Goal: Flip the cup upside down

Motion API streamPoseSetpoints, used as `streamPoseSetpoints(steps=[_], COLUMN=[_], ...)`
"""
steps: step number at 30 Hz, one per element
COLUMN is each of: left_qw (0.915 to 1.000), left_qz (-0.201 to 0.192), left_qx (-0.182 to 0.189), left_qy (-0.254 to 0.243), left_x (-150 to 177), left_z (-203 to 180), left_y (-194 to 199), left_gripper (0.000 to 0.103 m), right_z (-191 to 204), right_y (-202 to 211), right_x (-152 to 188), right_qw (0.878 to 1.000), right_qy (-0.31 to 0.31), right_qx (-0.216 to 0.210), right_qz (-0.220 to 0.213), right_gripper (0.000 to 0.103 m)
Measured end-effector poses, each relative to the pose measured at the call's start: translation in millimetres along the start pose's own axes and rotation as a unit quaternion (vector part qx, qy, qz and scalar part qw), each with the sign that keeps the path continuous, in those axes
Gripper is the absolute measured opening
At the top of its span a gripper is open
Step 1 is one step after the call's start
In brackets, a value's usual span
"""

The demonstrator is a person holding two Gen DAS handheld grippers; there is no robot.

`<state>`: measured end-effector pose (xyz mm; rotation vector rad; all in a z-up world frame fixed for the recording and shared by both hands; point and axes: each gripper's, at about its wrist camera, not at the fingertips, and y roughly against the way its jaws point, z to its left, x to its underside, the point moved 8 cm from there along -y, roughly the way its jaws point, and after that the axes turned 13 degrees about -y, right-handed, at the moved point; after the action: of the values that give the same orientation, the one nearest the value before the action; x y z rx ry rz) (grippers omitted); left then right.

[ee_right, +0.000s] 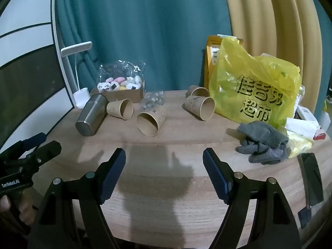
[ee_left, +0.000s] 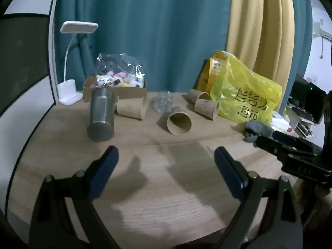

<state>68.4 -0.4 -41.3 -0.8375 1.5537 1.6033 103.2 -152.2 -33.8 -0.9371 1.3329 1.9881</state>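
Note:
Several brown paper cups lie on their sides on the wooden table point(ee_left: 145, 197). One point(ee_left: 178, 122) point(ee_right: 149, 122) lies in the middle with its mouth toward me. One point(ee_left: 131, 109) point(ee_right: 121, 109) lies beside a steel tumbler point(ee_left: 101, 117) point(ee_right: 91, 115), also on its side. Two more point(ee_left: 206, 108) point(ee_right: 200, 107) lie by a yellow bag. My left gripper point(ee_left: 166, 155) is open and empty, short of the cups. My right gripper point(ee_right: 164, 155) is open and empty too, and shows at the right edge of the left wrist view point(ee_left: 290, 147).
A yellow plastic bag point(ee_left: 244, 95) point(ee_right: 253, 87) stands at the right. Grey gloves point(ee_right: 263, 145) and a dark phone point(ee_right: 311, 178) lie near it. A cardboard box of small toys point(ee_right: 122, 89), a crumpled clear wrapper point(ee_right: 152, 100) and a white desk lamp point(ee_left: 69, 91) stand at the back.

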Motion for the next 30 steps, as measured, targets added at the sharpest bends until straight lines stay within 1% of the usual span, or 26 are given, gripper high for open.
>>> streamPoseSetpoints(steps=[4, 8, 15, 30], left_qw=[1.0000, 1.0000, 0.9999, 0.9998], left_qz=[0.001, 0.005, 0.013, 0.016], left_qx=[0.008, 0.007, 0.009, 0.009], left_qy=[-0.003, -0.005, 0.006, 0.008], left_x=[1.0, 4.2, 5.0, 6.9], left_z=[-5.0, -4.0, -3.7, -1.2], left_y=[0.8, 2.7, -0.8, -2.6], left_gripper=[0.095, 0.095, 0.095, 0.095], right_z=[-0.6, -1.5, -2.9, -6.0], right_y=[0.7, 1.8, 1.1, -0.8], right_x=[0.7, 1.3, 3.0, 4.0], right_qw=[1.000, 1.000, 1.000, 1.000], right_qy=[-0.002, 0.000, 0.000, -0.001], right_qx=[-0.002, 0.000, 0.000, 0.000], right_qz=[0.001, 0.000, 0.000, 0.001], right_gripper=[0.080, 0.080, 0.080, 0.080])
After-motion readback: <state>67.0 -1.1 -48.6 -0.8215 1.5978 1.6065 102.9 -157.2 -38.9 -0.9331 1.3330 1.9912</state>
